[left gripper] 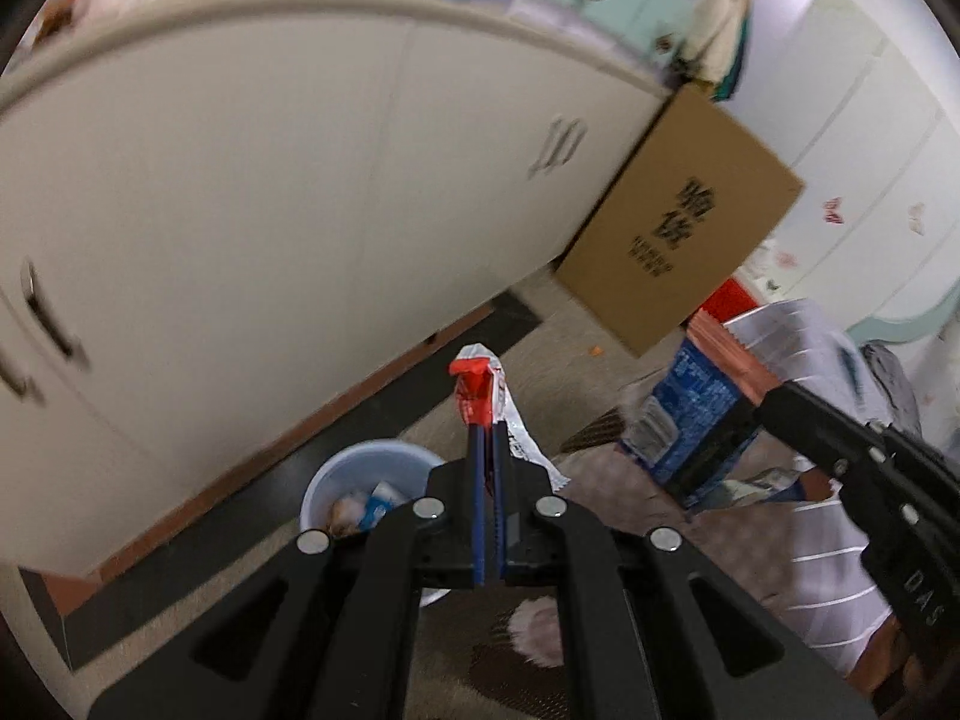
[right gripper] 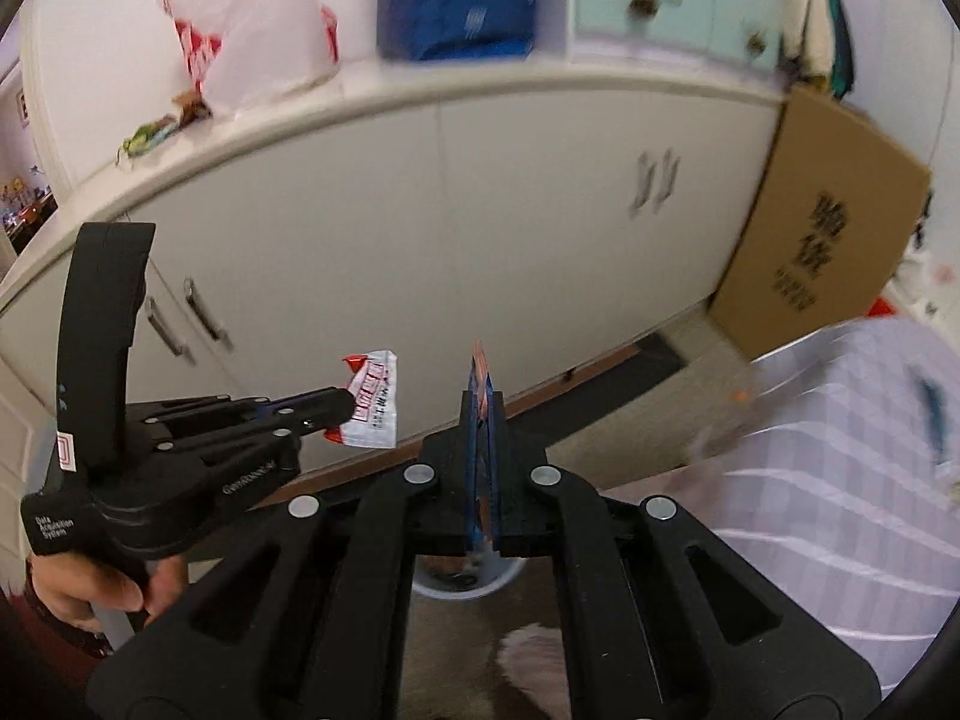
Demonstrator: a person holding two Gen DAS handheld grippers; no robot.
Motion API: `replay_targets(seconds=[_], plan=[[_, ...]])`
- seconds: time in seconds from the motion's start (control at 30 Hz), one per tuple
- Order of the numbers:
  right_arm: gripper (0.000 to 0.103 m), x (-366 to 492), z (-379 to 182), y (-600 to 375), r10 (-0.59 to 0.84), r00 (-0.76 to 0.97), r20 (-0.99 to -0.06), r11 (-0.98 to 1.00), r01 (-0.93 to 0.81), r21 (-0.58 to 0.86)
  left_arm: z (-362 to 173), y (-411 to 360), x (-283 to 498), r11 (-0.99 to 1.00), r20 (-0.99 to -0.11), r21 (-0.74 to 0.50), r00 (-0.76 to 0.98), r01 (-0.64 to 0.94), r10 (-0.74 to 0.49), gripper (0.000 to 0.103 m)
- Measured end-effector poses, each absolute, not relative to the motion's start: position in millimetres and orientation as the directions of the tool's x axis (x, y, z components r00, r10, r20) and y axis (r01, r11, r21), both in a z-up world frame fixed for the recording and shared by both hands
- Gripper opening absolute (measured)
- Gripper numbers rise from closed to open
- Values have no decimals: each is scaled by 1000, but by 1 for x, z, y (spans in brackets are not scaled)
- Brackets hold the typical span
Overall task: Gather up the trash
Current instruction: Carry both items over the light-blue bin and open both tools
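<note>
Overhead, both hand-held grippers hung above the floor in front of a long white cabinet (left gripper: 240, 192). Left hand-held gripper (left gripper: 487, 429): jaws closed tight on a red-and-white wrapper (left gripper: 480, 390), which stuck up past the fingertips and trailed down to the right. From the right wrist view the same wrapper (right gripper: 375, 405) showed flat, with red print on white, pinched at the tips of the left hand-held gripper (right gripper: 345, 402); a bare hand (right gripper: 90, 588) gripped its handle. Right hand-held gripper (right gripper: 480, 396): jaws closed on a thin blue packet (right gripper: 480, 450) seen edge-on, with a pinkish top edge poking above the fingertips. In the left wrist view the blue packet (left gripper: 690, 414) hung broad-side from the right hand-held gripper (left gripper: 747, 414).

A pale blue bin (left gripper: 360, 474) stood on the floor below and left of the left fingers, with 2 or more scraps already inside; contents blurred. In the right wrist view, part of the bin (right gripper: 462, 582) showed under the linkage. A brown cardboard box (left gripper: 678, 222) leaned at the cabinet's right end. On the worktop of the cabinet sat a white plastic bag (right gripper: 252, 18) and a blue bag (right gripper: 456, 0).
</note>
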State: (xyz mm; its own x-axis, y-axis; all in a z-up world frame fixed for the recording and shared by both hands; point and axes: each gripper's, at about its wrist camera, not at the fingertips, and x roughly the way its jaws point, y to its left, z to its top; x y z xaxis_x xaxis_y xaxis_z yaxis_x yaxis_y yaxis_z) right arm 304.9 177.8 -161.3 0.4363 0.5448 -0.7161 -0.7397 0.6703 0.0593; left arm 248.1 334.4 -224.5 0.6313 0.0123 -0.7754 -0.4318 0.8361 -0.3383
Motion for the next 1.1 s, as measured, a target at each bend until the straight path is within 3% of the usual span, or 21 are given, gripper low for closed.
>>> replay_targets(seconds=[0.43,0.7,1.1], plan=[[4,332,-323,236,468,295,-833,730,-660,176,-366,371,265,787,-898,-301,437,-539,-45,2],[4,338,-360,232,418,263,-869,748,-642,166,-424,366,275,785,-935,-279,343,-553,-90,3],[4,346,-400,213,362,225,-905,790,-589,170,-453,354,298,797,-949,-281,282,-535,-145,5]])
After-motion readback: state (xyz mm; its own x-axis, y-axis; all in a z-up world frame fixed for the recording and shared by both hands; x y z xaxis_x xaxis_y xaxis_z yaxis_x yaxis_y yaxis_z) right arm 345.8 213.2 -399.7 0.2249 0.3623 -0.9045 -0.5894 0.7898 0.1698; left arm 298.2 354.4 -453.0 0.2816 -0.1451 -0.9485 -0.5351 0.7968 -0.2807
